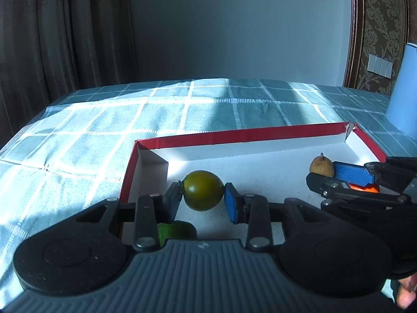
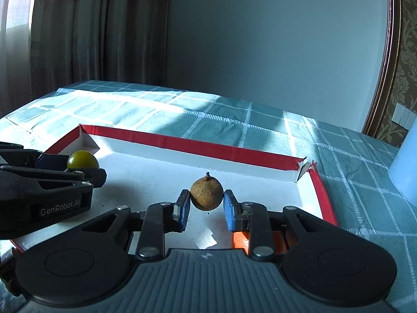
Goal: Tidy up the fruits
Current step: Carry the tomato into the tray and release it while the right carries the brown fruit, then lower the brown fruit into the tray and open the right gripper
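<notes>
Green fruit [image 1: 203, 193] in left gripper [image 1: 202, 200], brown fruit [image 2: 206, 194] in right gripper [image 2: 206, 203]

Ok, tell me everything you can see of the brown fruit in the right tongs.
The brown fruit is small, roundish, with a rough, matte tan skin and a short dark stem stub pointing up. It sits between the blue pads of the right tongs, over the white floor of the red-rimmed box. It looks gripped; whether it touches the floor is unclear.
</notes>
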`<control>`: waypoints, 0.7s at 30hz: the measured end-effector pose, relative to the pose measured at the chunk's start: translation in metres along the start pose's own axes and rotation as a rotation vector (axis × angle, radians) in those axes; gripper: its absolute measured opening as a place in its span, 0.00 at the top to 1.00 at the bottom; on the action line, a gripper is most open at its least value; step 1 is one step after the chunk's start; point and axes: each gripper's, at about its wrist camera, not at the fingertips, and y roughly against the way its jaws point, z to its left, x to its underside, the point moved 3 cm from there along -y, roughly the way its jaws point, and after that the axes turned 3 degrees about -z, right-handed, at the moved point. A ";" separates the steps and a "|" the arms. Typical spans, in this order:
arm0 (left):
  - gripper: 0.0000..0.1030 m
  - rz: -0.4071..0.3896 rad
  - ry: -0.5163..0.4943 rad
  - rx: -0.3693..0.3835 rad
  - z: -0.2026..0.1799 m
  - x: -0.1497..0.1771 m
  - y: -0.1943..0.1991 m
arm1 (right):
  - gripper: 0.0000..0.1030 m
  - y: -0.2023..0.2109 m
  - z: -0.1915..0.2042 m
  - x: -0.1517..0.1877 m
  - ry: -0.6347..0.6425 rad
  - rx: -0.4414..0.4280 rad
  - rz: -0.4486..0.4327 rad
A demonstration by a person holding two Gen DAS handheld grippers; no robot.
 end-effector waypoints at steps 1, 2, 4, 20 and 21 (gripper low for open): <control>0.68 0.004 0.000 -0.005 0.000 0.000 -0.001 | 0.74 -0.003 0.000 0.001 -0.006 -0.003 0.011; 0.68 0.011 0.000 -0.007 0.000 0.000 -0.002 | 0.74 -0.004 0.000 0.001 -0.008 -0.006 0.018; 0.67 0.033 -0.003 -0.009 0.000 0.000 -0.005 | 0.74 -0.006 0.000 0.003 -0.004 -0.008 0.032; 0.22 -0.027 -0.032 -0.037 -0.004 -0.001 0.007 | 0.72 -0.011 0.003 0.004 0.024 0.012 0.051; 0.20 -0.032 -0.033 -0.044 -0.004 -0.001 0.008 | 0.72 -0.011 0.003 0.004 0.025 0.013 0.048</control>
